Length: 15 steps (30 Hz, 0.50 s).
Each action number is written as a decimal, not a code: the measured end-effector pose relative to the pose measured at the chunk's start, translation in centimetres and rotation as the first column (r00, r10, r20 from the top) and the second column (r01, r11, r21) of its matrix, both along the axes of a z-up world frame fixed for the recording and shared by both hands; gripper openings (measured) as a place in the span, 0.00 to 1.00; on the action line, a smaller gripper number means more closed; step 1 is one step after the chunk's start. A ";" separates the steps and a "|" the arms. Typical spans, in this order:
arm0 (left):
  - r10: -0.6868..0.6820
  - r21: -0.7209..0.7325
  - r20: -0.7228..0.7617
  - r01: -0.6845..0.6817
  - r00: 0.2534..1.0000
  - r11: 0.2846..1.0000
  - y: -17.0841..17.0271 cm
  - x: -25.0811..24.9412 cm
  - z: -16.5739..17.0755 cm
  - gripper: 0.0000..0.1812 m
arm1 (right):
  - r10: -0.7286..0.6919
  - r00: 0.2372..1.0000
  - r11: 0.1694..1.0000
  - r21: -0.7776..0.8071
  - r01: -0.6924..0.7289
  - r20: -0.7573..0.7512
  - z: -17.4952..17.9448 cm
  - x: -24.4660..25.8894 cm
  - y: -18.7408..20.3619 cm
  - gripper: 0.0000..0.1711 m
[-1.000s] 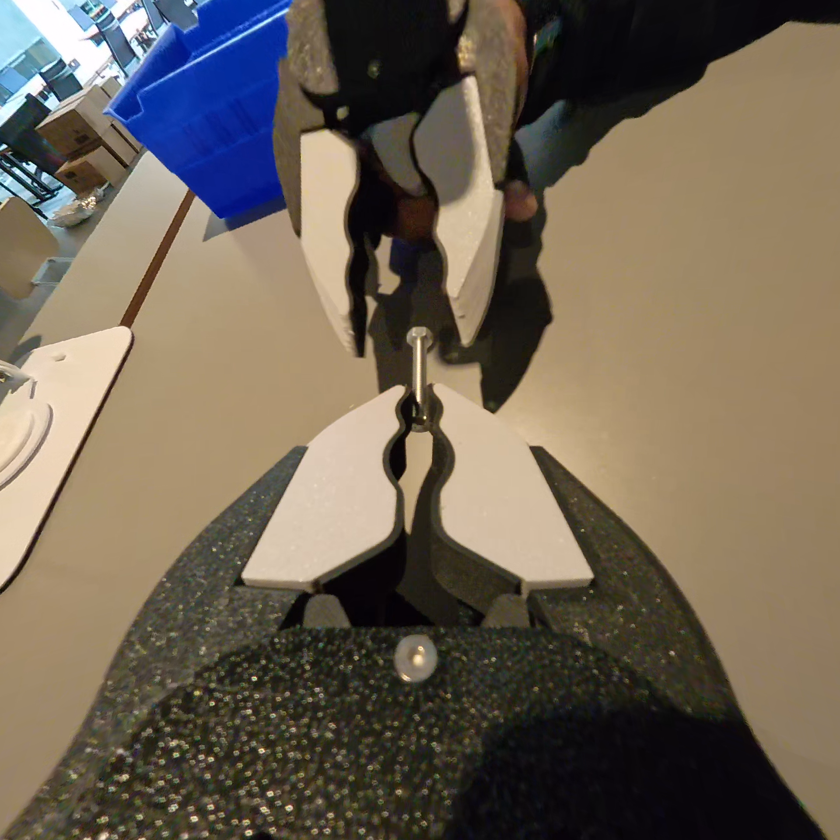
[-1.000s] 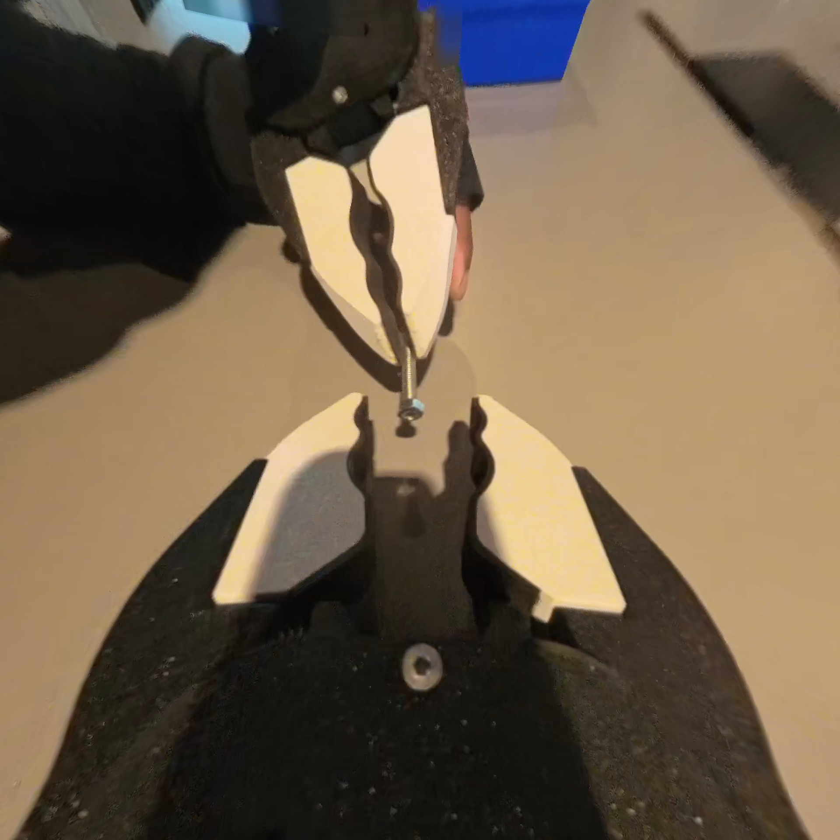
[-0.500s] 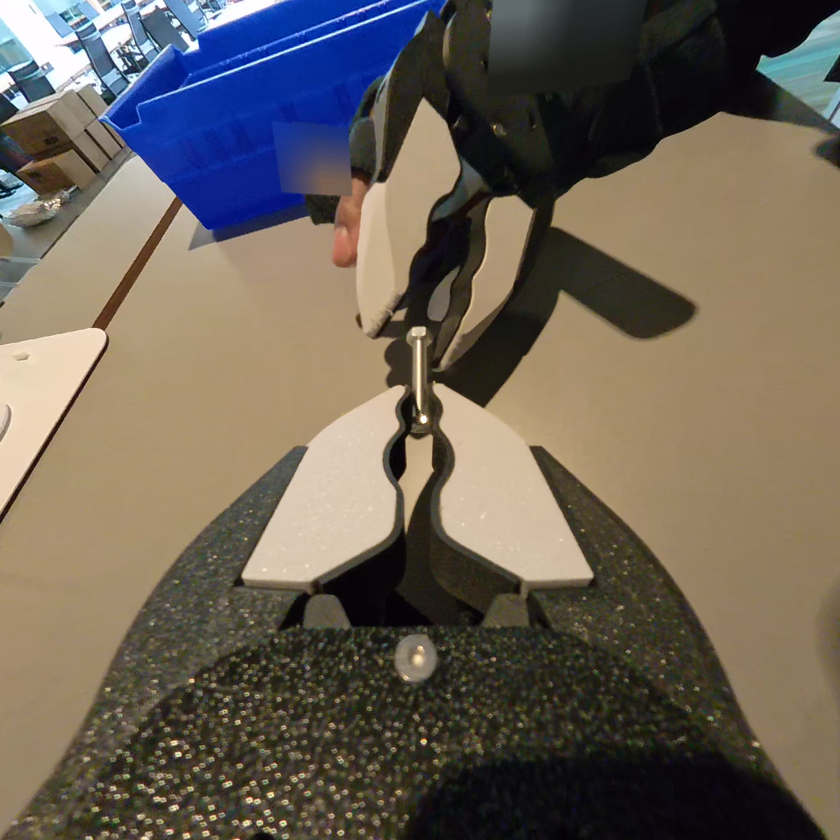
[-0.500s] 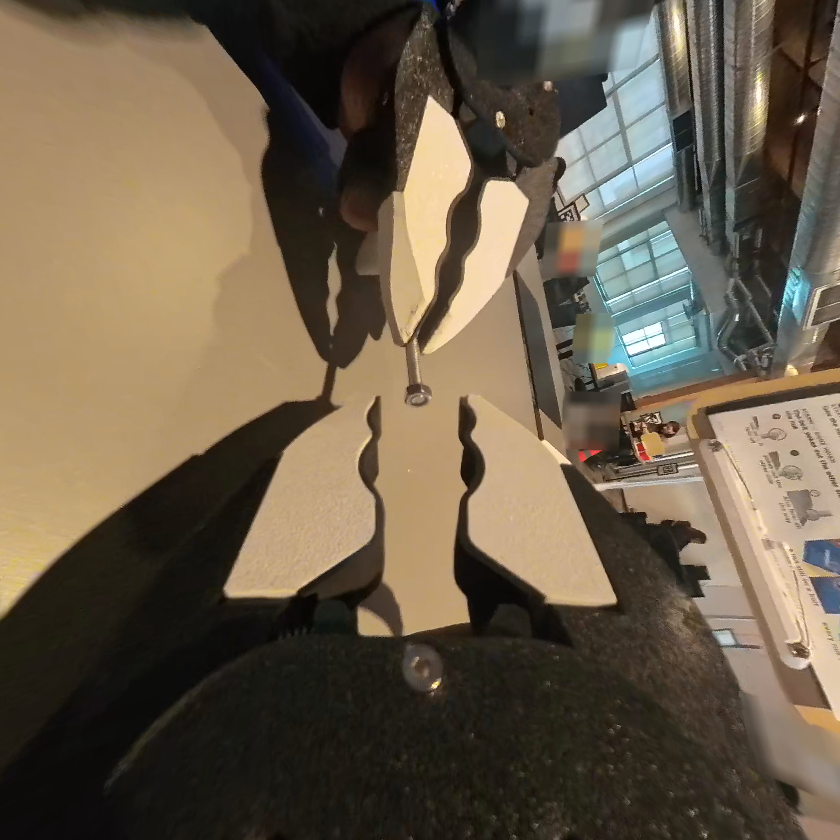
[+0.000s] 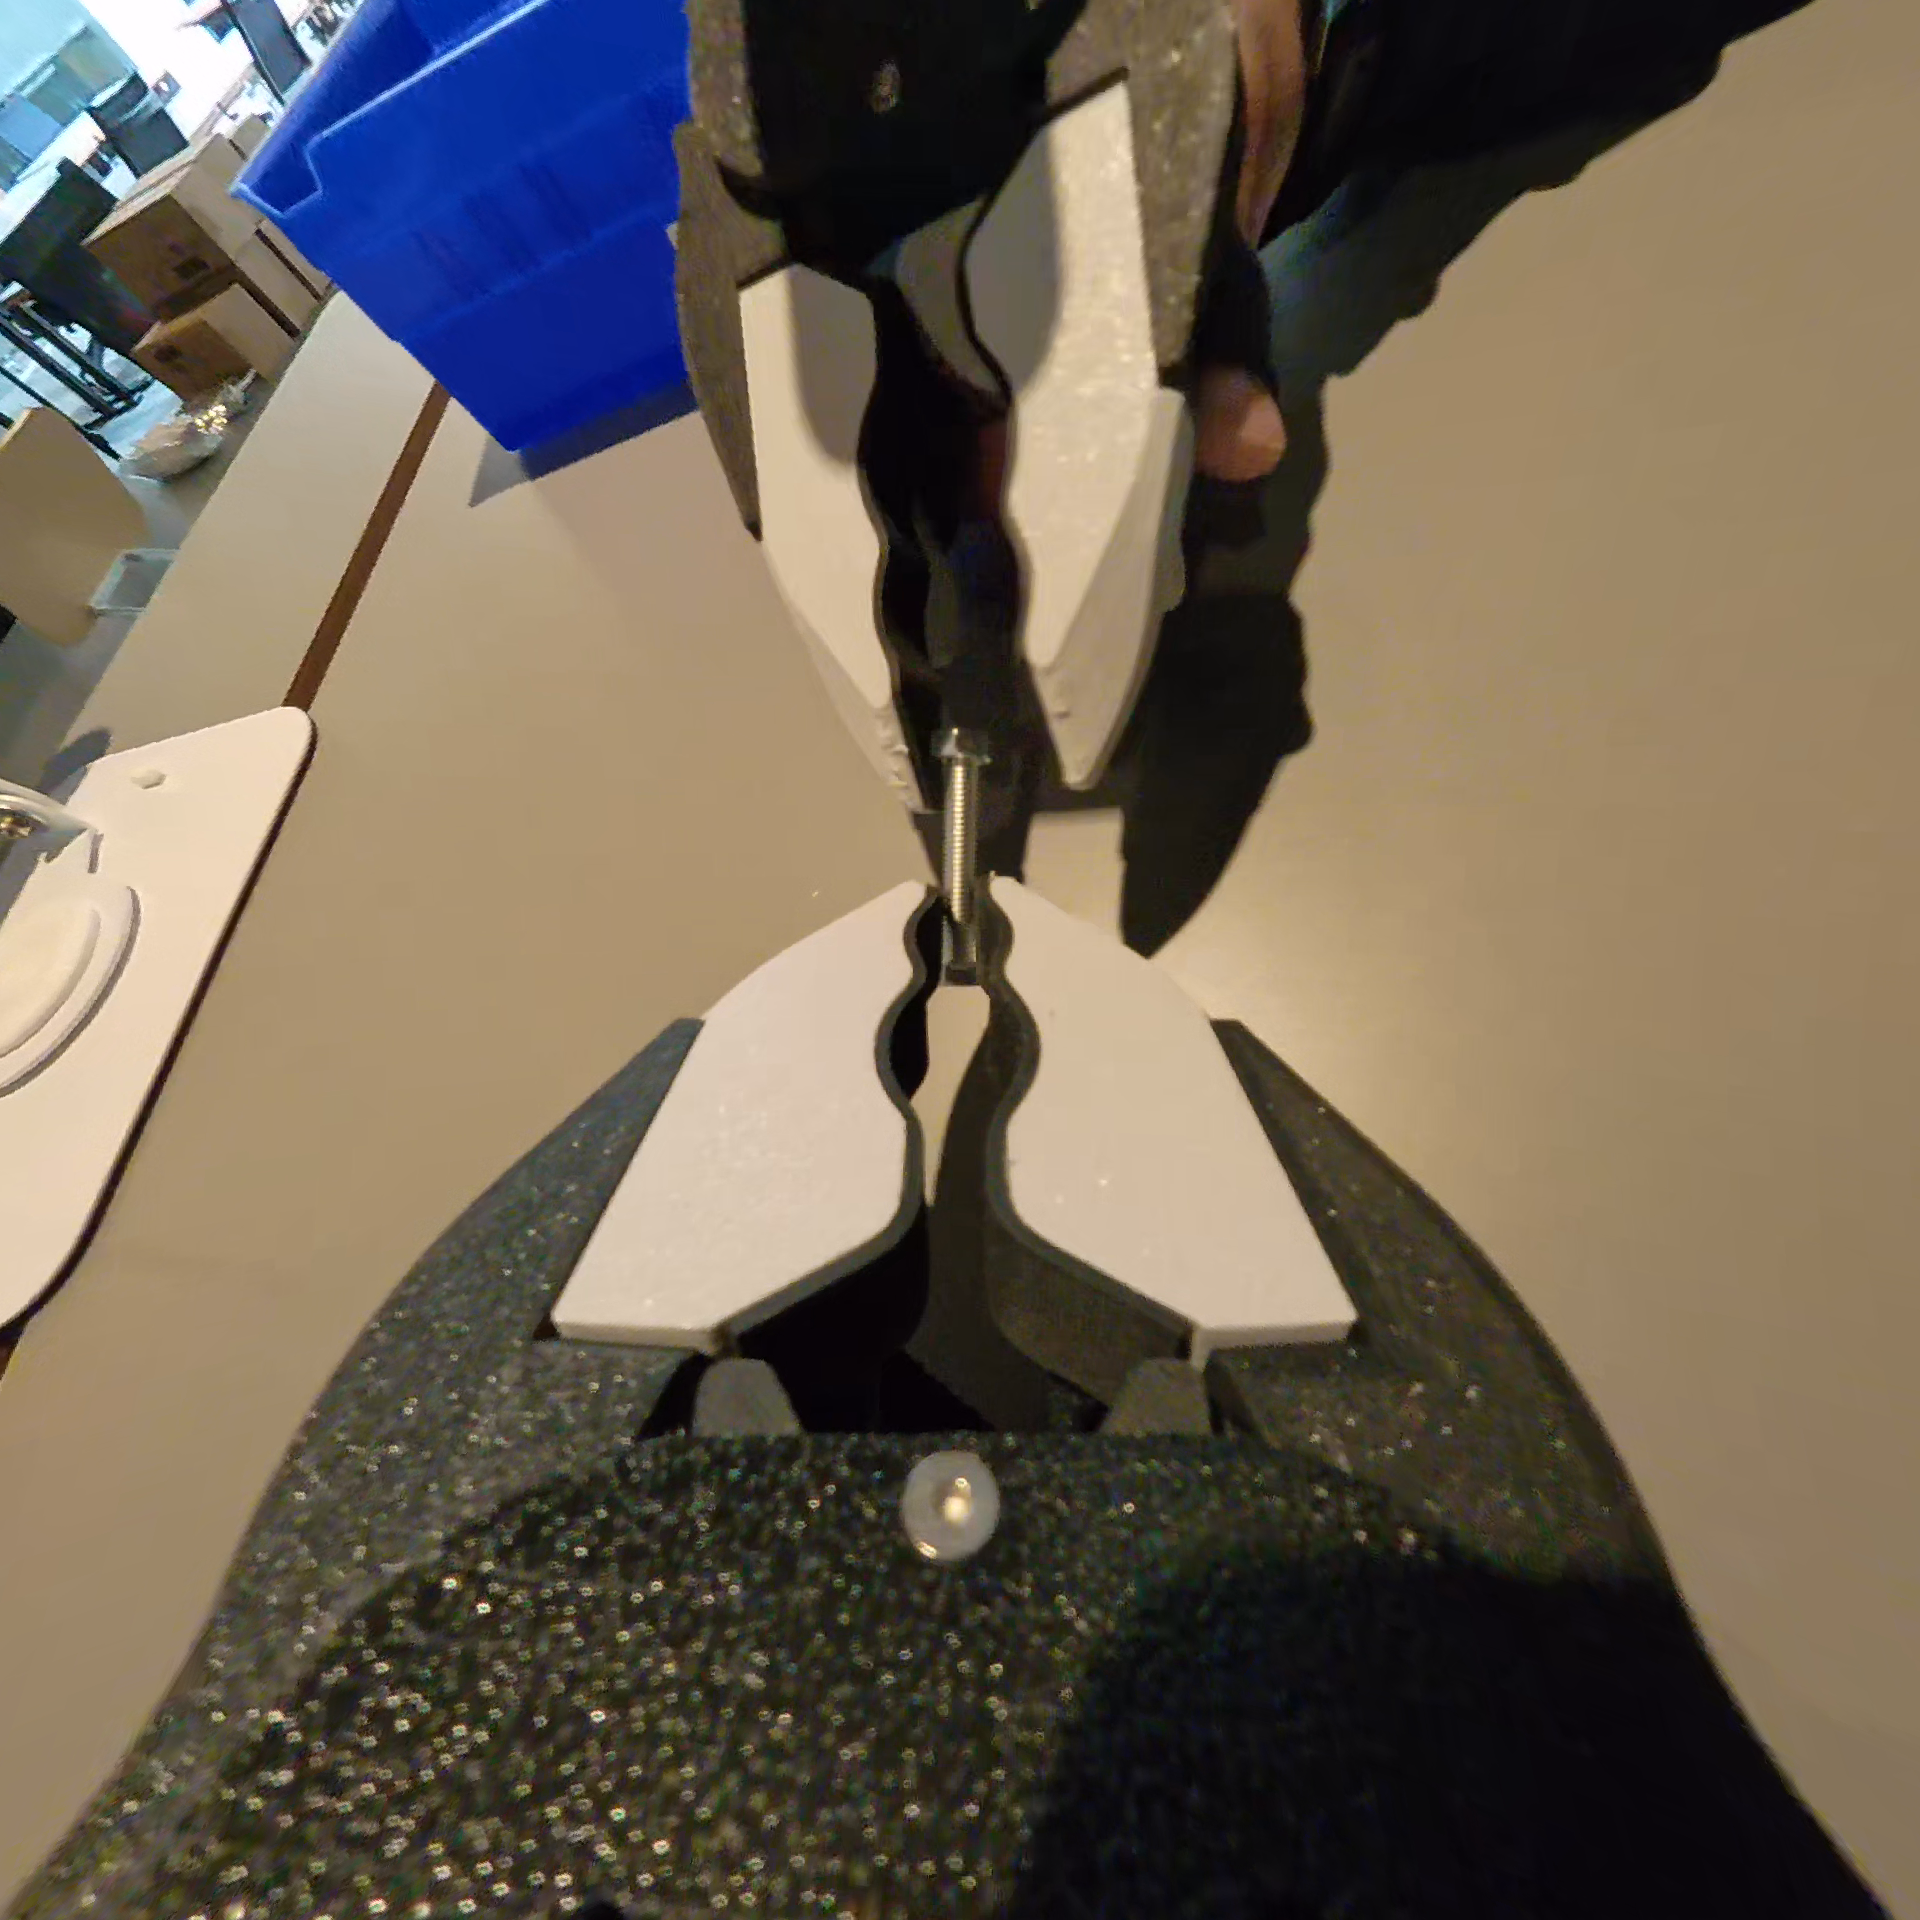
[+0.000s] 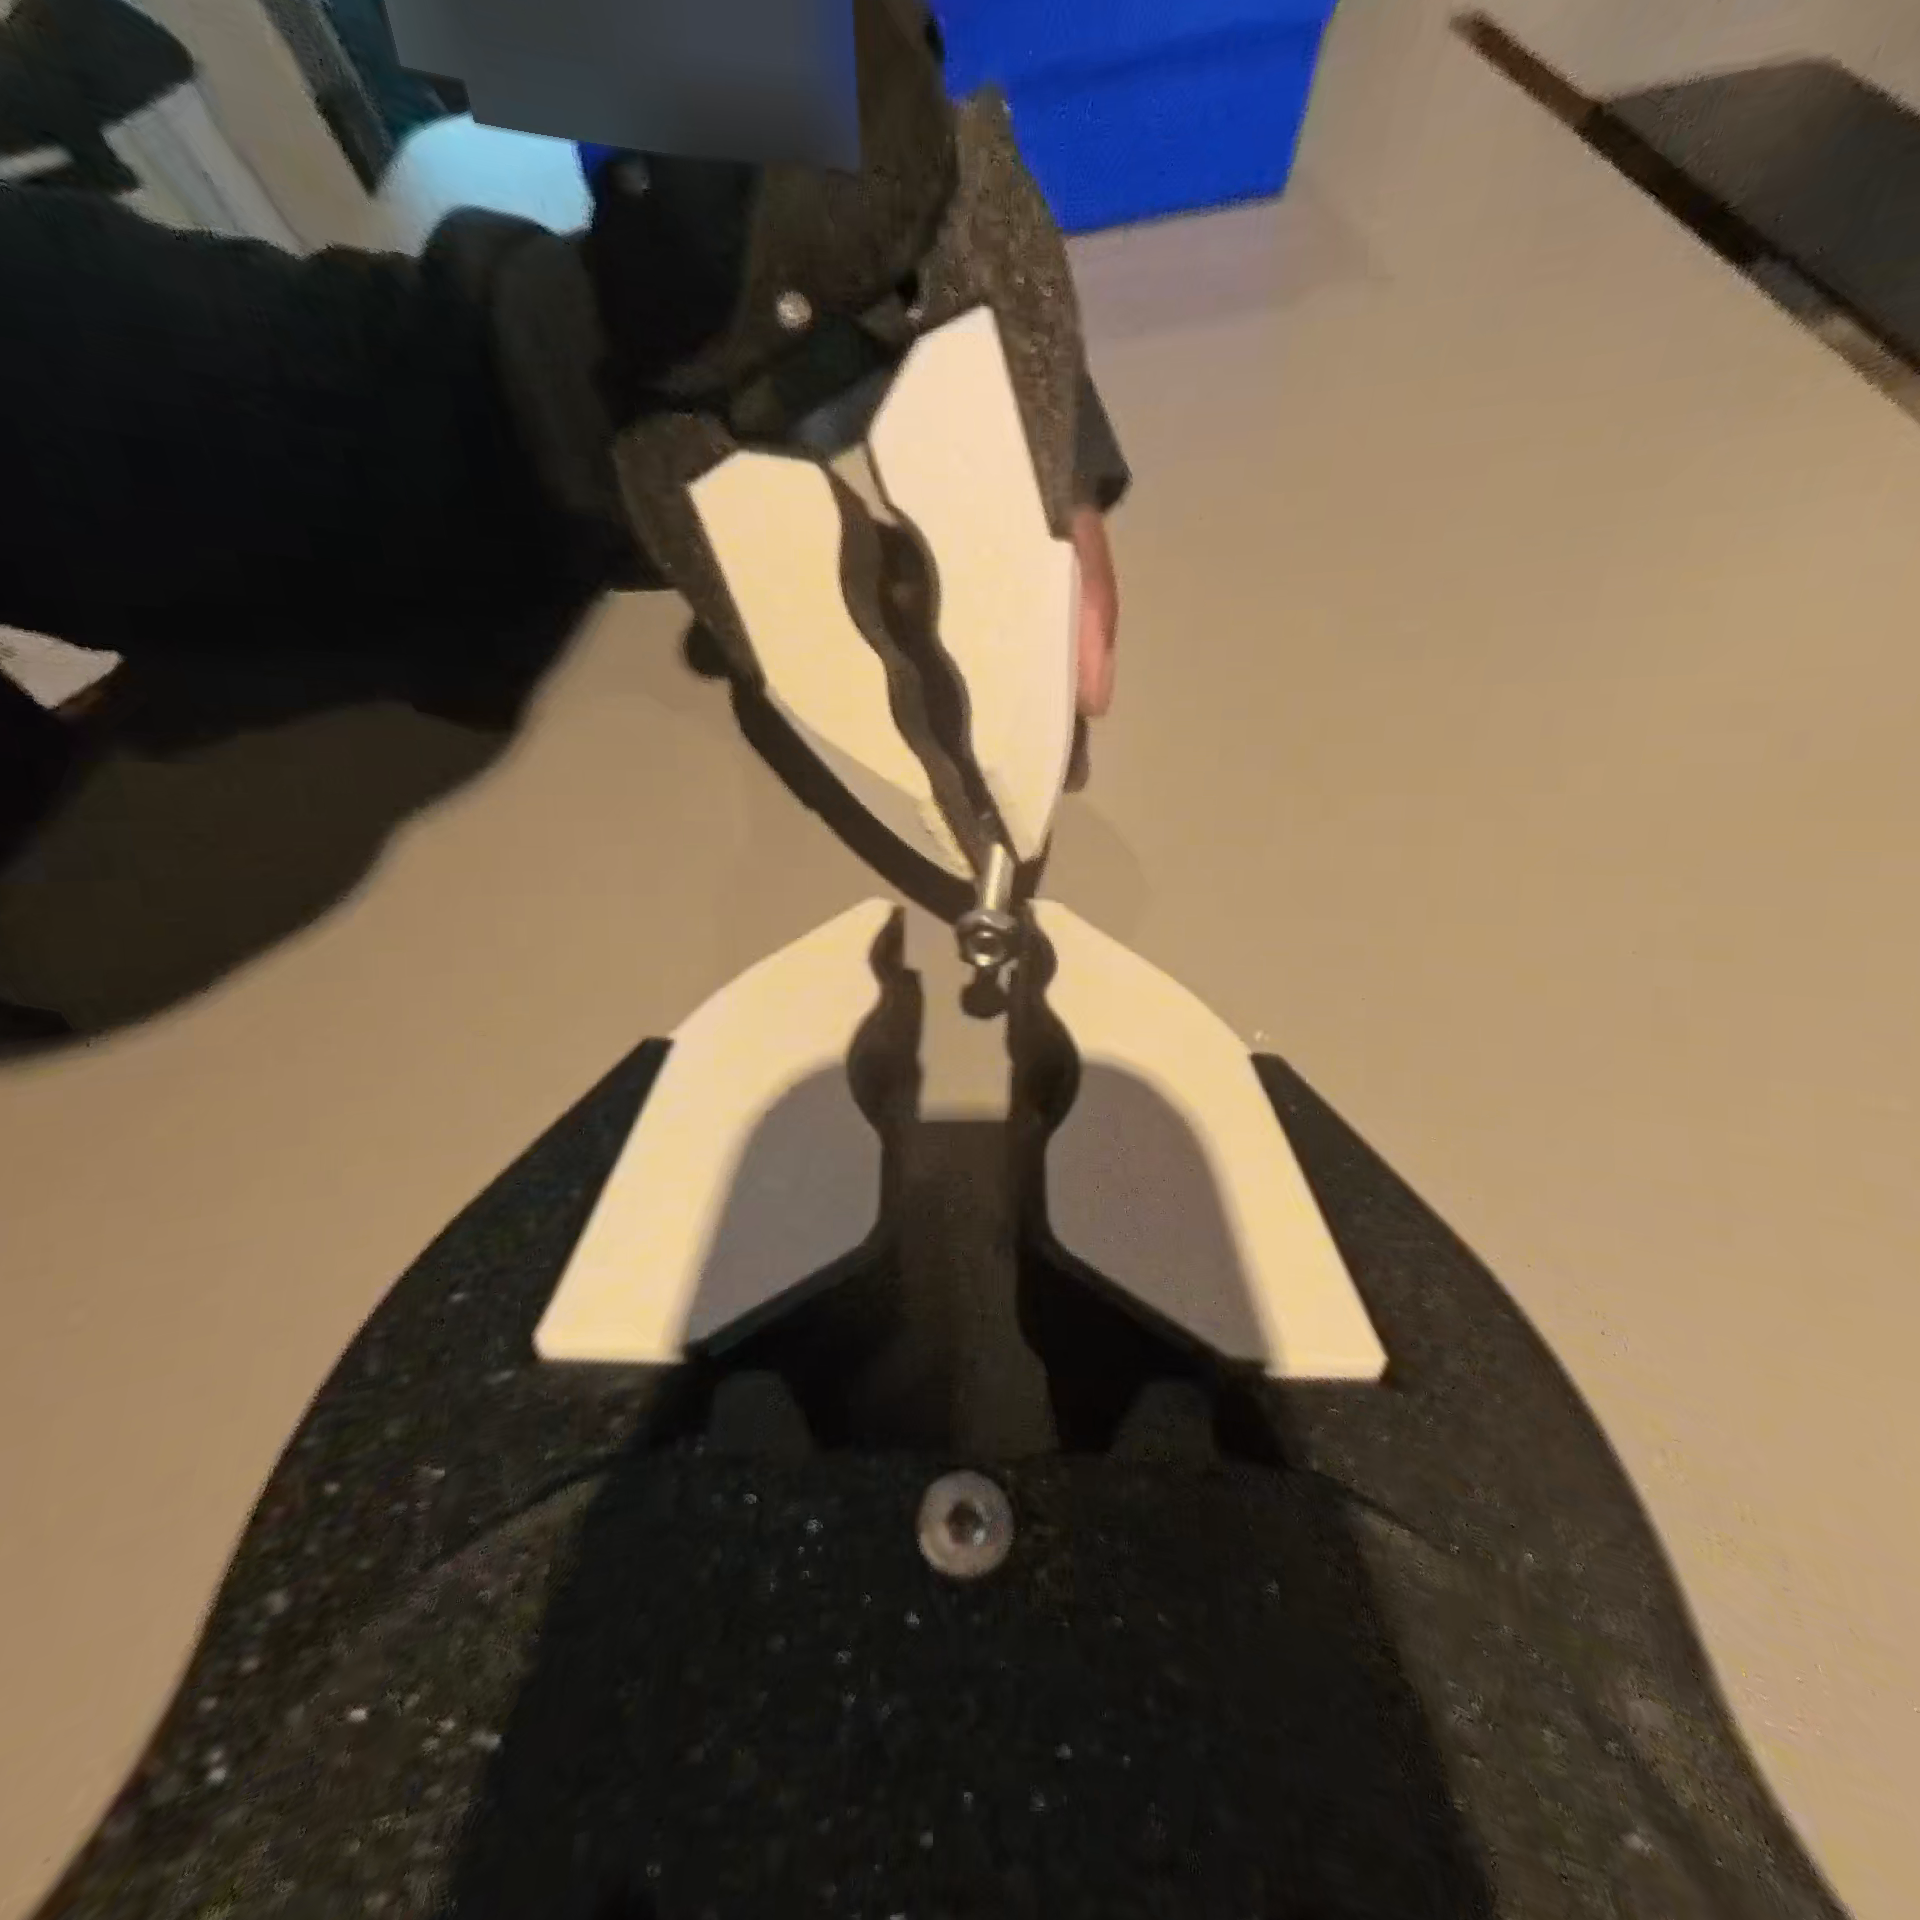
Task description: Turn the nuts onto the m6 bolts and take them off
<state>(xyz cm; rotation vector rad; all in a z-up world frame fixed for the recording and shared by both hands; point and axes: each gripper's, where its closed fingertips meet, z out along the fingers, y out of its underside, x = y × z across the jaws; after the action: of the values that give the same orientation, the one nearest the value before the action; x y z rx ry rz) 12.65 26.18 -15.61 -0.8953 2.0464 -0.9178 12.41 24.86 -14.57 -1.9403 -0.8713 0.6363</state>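
Two grippers face each other over the tan counter (image 5: 1558, 831), and I go through the scene from the left. At the far left edge of my left wrist view lies a white board (image 5: 156, 935) with round recesses, flat on the counter. Farther off, a blue bin (image 5: 499, 239) stands on the counter, with cardboard boxes (image 5: 177, 260) beyond it. In the middle, my left gripper (image 5: 961, 940) has its fingers clenched on the near end of the bolt (image 5: 956, 831), which sticks straight out from the tips toward the other tool. A nut (image 6: 985, 928) sits on the bolt's free end, clear in the right wrist view. My right gripper (image 6: 961, 935) has its fingers released, spread to either side of that nut; the right finger (image 6: 1122, 997) looks to be just beside it or touching, and I cannot tell which. A person's dark sleeve (image 6: 260, 468) reaches in from the left of that view behind the left gripper. The bolt is held off the counter, between the two sets of tips.
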 end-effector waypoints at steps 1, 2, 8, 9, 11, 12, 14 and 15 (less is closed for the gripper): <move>0.002 -0.006 0.002 -0.002 1.000 1.000 0.0 0.0 0.1 0.03 | 0.014 0.999 0.999 0.047 -0.015 0.038 -0.1 0.1 0.0 0.16; 0.003 -0.010 0.003 -0.003 1.000 1.000 0.1 0.0 0.1 0.03 | 0.018 0.995 0.994 0.110 -0.029 0.102 -0.4 0.3 0.1 0.19; -0.003 -0.033 0.004 0.004 1.000 0.999 0.1 -0.1 0.3 0.03 | -0.064 0.903 0.893 0.429 -0.139 0.425 -1.1 0.7 0.6 0.24; -0.005 -0.035 0.003 0.005 1.000 0.999 0.1 -0.2 0.4 0.03 | -0.084 0.882 0.875 0.458 -0.157 0.464 -1.3 0.9 0.7 0.24; -0.008 -0.039 -0.001 0.008 1.000 0.999 0.0 -0.2 0.3 0.03 | -0.123 0.841 0.827 0.522 -0.207 0.527 -1.2 1.0 0.8 0.23; -0.010 -0.039 -0.004 0.010 1.000 0.999 0.0 -0.2 0.3 0.03 | -0.142 0.822 0.800 0.553 -0.232 0.551 -1.1 1.1 0.8 0.23; -0.014 -0.039 -0.011 0.013 1.000 0.999 -0.1 -0.3 0.2 0.03 | -0.179 0.791 0.759 0.593 -0.267 0.585 -0.9 1.2 0.8 0.22; -0.016 -0.039 -0.014 0.015 1.000 0.999 -0.1 -0.3 0.2 0.03 | -0.202 0.780 0.743 0.611 -0.273 0.593 -0.7 1.3 1.0 0.22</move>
<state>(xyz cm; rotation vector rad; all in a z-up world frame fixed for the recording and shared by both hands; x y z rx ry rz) 12.34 26.06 -15.43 -0.9107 2.0569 -0.9653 13.75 25.82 -15.32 -1.4272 -1.3322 -0.3604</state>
